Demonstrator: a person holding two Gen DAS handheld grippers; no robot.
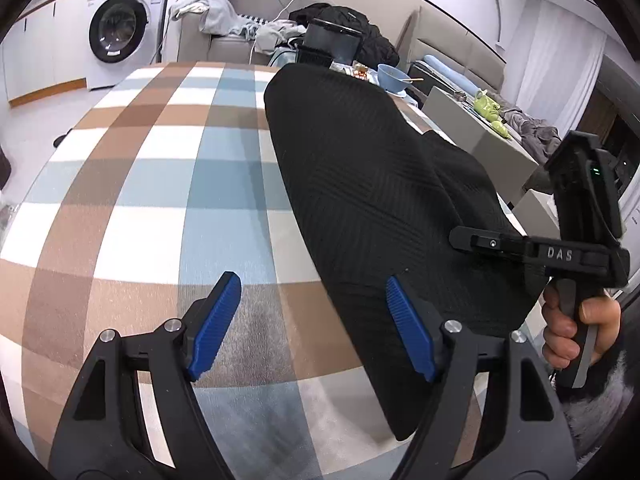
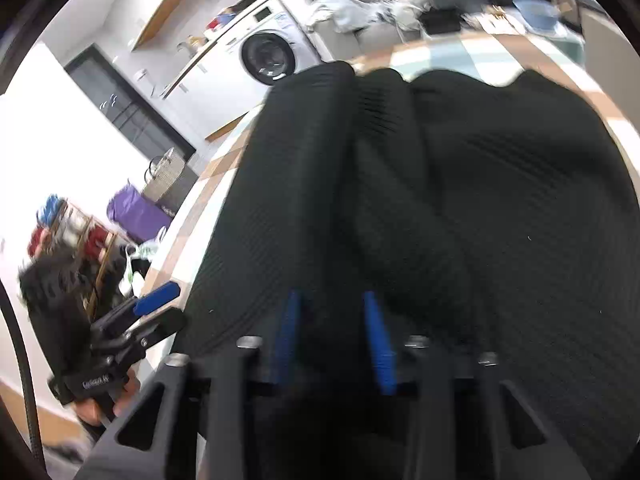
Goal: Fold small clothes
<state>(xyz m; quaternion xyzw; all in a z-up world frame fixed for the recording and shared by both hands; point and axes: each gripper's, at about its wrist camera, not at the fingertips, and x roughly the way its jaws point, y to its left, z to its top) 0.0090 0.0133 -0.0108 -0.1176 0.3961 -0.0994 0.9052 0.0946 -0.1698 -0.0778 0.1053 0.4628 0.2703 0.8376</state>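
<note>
From the left wrist view, the black garment (image 1: 360, 184) is seen lying lengthwise on the checked tablecloth (image 1: 160, 184), already narrowed into a long strip, its near end reaching down beside the camera. The left gripper (image 1: 316, 320) is held wide apart with nothing between its blue pads (image 1: 218, 320); one pad hangs over bare cloth, the other over the garment's near edge. The right gripper (image 1: 464, 238) is seen at the garment's right edge, gripped by a hand (image 1: 576, 332).

From the right wrist view, which is blurred, the black garment (image 2: 460, 200) fills the frame in raised ridges. The right gripper (image 2: 332, 340) is seen with its pads narrowed and dark fabric lying between them; whether the fabric is actually pinched cannot be told. The left gripper (image 2: 156, 294) is visible off to the left.

A lengthwise fold is judged to be in hand. Next, a firm pinch on the edge is called for, then a carry across, with the left gripper closed on the near end
</note>
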